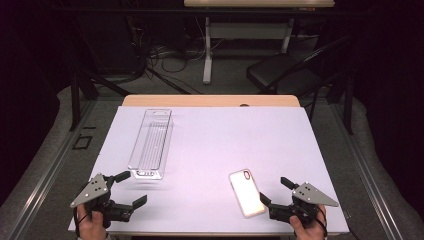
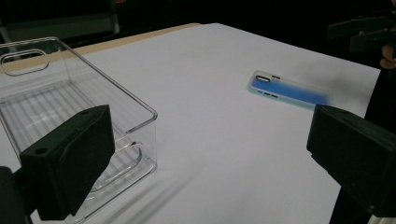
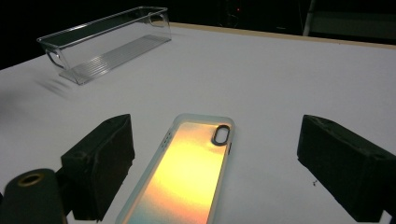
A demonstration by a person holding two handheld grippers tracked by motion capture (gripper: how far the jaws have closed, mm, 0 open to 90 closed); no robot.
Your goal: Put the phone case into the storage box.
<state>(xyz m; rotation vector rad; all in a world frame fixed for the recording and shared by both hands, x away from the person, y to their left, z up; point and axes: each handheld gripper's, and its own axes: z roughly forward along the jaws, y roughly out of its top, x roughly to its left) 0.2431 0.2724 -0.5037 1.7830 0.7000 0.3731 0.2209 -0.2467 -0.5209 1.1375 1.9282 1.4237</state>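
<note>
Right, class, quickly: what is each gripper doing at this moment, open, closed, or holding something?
Left gripper: open, holding nothing, beside the clear bin.
Right gripper: open, holding nothing, next to the phone case.

quick headcount of what's on the table: one clear plastic bin (image 1: 151, 144), long and narrow with a ribbed bottom. one phone case (image 1: 246, 192), shiny iridescent back, one camera cutout. two grippers, a left gripper (image 1: 128, 189) and a right gripper (image 1: 275, 192), each with two black jaws and one grey three-cornered plate on top. one white sheet (image 1: 215, 145) over one wooden table (image 1: 210, 101). behind it, one black chair (image 1: 280, 70) and one other table (image 1: 250, 20).
</note>
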